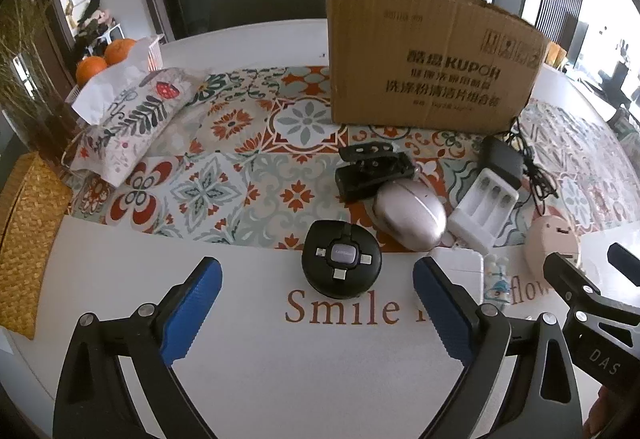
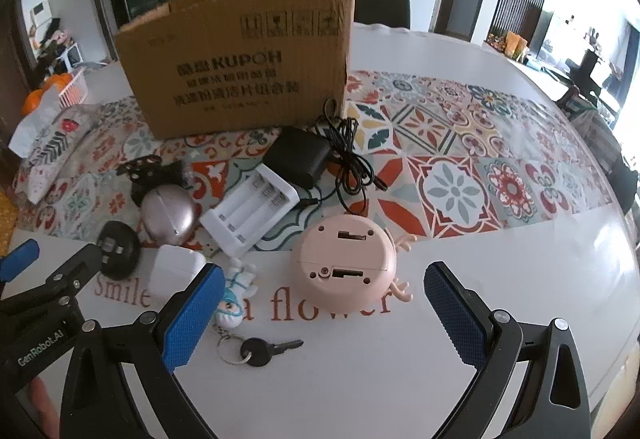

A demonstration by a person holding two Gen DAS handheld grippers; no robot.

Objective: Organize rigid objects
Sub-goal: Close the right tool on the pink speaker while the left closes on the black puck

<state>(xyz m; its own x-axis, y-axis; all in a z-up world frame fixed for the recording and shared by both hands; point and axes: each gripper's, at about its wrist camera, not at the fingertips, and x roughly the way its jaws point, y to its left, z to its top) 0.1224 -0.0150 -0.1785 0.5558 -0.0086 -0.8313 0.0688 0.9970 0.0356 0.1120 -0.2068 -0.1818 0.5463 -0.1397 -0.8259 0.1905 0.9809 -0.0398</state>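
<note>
1. My left gripper hangs wide open over the white surface, gripping nothing; the round black cable hub sits between its blue pads, untouched.
2. Beyond lie a black clip, a silver egg-shaped case and a white battery charger, with the cardboard box upright behind.
3. My right gripper is equally wide and empty, the pink round toy ahead between its pads, a key just beside the left pad.
</note>
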